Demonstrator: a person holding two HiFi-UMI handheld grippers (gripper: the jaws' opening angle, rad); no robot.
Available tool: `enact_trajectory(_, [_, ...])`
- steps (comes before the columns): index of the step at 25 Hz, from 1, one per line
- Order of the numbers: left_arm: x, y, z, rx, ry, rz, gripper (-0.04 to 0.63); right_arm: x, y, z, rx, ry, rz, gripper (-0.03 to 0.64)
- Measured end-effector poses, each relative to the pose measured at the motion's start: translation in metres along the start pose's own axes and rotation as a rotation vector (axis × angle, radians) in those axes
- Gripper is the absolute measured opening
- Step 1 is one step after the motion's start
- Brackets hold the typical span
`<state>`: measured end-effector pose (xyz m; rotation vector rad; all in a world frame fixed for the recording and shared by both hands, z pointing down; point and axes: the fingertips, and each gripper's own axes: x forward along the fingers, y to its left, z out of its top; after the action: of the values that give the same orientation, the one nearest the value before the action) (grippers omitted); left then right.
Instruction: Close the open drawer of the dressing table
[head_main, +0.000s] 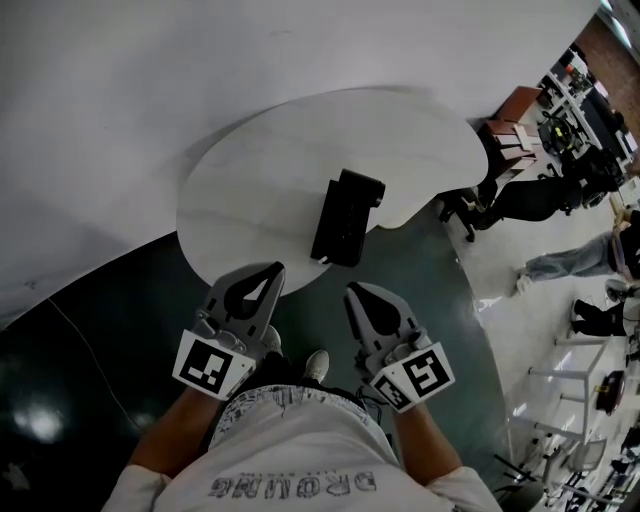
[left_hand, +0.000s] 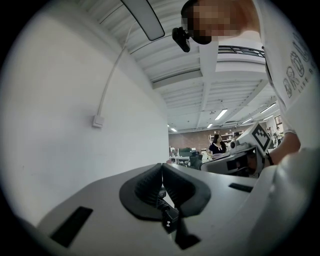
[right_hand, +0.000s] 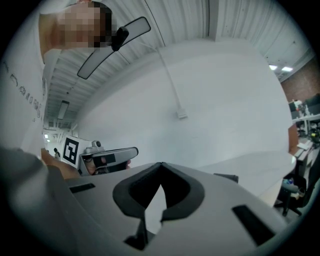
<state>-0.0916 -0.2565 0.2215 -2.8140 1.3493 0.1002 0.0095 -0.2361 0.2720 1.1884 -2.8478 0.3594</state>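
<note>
My L gripper (head_main: 276, 270) & R gripper (head_main: 352, 292): fingers clenched, empty. At 12 o'clock a dark box (head_main: 347, 217), prob the drawer, juts off the surface (head_main: 250, 190); an off-centre shove could jam it.

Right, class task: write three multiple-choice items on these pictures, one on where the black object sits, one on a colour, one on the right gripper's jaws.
1. Where is the black object? A on the floor; B on the table top; C on a chair.
2. What colour is the table top? A white; B red; C blue.
3. The right gripper: how do its jaws stand? A wide apart; B closed on the black object; C together, empty.

Key: B, the object lies on the top near its front edge; A, the top is plain white in the head view; C, the right gripper view shows the tips meeting with nothing between them.
</note>
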Motion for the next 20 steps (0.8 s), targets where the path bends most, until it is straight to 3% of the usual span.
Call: enact_trajectory(20, [0.006, -0.005, -0.007, -0.002, 0.018, 0.011, 0.021, 0.000, -0.010, -0.002, 0.018, 0.009, 0.031, 0.006])
